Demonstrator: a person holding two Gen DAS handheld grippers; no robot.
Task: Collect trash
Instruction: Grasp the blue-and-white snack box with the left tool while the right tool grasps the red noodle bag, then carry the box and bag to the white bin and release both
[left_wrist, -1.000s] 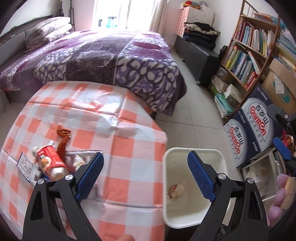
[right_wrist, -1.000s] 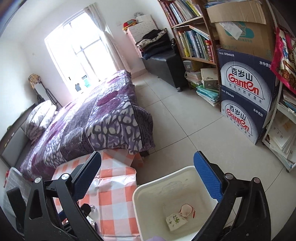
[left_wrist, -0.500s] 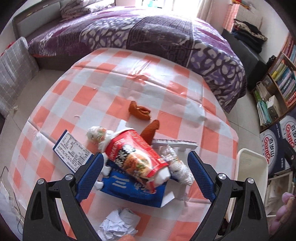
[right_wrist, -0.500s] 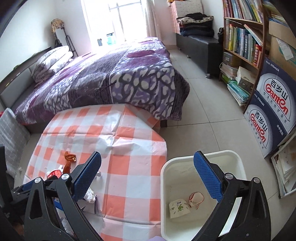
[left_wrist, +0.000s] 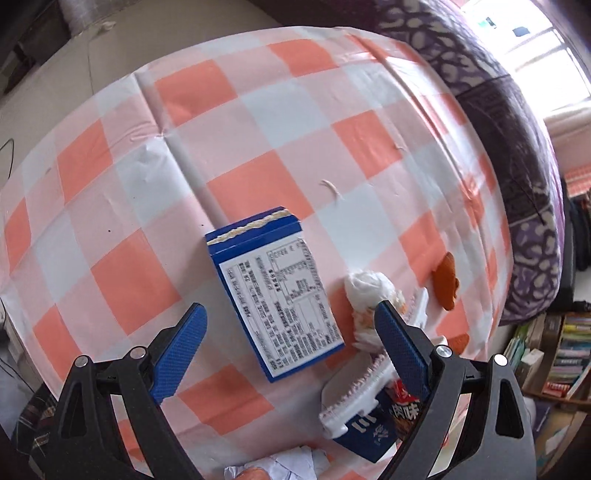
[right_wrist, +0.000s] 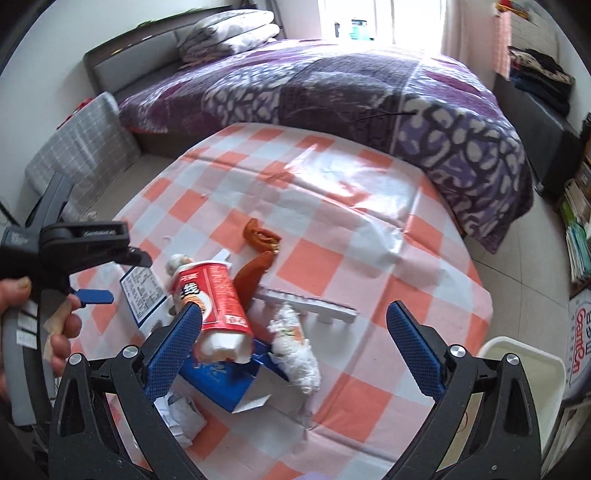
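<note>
The table, under an orange-and-white checked cloth, stands with its far edge against the purple-quilted bed. The white bin sits on the floor just off the table's right near corner, low enough that trash can be dropped into it from the edge. All the litter is bunched toward the near edge of the table, left of middle in the right wrist view, so both tools can work it from the near side.

Largest of the pile is the opened blue carton, lying flat with the red instant-noodle cup tipped on its side across it. A smaller blue box lies label up at the pile's left edge. A white toothed plastic strip pokes out toward the right, a wad of stained tissue rests against the carton, crumpled paper sits at the near edge, and orange peel pieces lie just beyond.

The left gripper hovers over the small blue box, jaws spread wide either side of it and touching nothing — probably lined up to take it. The right gripper is likewise spread and empty, with the cup and the tissue between its fingers.
</note>
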